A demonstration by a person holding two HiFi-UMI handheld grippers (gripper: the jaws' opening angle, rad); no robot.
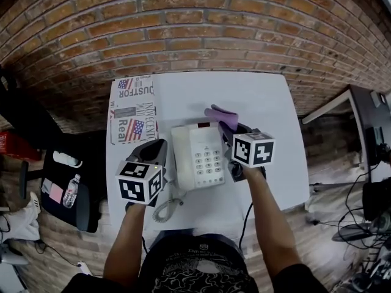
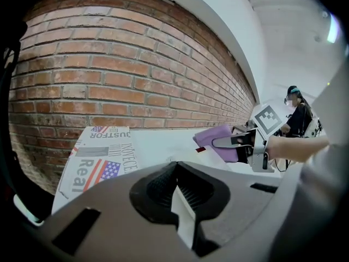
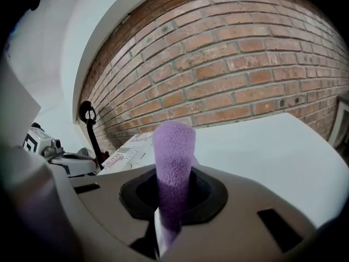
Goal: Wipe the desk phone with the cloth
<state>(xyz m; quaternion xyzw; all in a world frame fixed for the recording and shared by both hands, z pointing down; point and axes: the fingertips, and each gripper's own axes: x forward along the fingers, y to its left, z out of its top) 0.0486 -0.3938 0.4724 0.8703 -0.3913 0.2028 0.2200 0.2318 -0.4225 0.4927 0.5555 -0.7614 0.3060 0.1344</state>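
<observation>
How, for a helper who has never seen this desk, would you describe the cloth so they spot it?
Find the white table against the brick wall, then the cream push-button desk phone at its middle. By the phone's far right corner, pinched in the right claw, is a fuzzy purple cloth: the only soft, purple thing beside the phone and printed paper.

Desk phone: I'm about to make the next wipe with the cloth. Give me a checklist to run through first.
1. Cloth clamped in the right tongs: ok.
2. Cloth touching the desk phone: cannot tell; it is by the phone's far right corner.
3. Left tongs steadying the phone: not ok; they are shut on nothing, beside its left side.
4. Coiled cord out of the wiping path: ok; it lies at the phone's near left corner.
5. Newspaper apart from the phone: ok.
</observation>
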